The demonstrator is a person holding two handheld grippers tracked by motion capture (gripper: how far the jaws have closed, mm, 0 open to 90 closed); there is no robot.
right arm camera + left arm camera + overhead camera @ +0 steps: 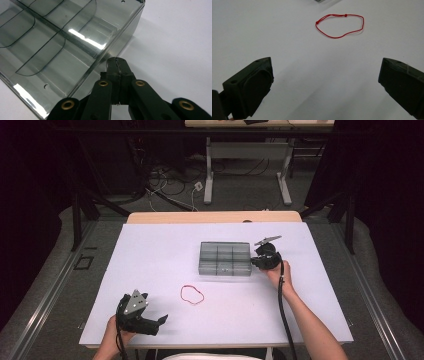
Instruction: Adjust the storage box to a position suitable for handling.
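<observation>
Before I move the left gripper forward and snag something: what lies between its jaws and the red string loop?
Nothing: in the left gripper view, only bare white table lies between the open left gripper and the red string loop.

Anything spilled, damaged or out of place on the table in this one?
Nothing stands out. The clear compartment box sits square on the table, its compartments look empty, and the red string loop lies flat nearby. The right gripper is shut at the box's side; the left gripper is open.
</observation>
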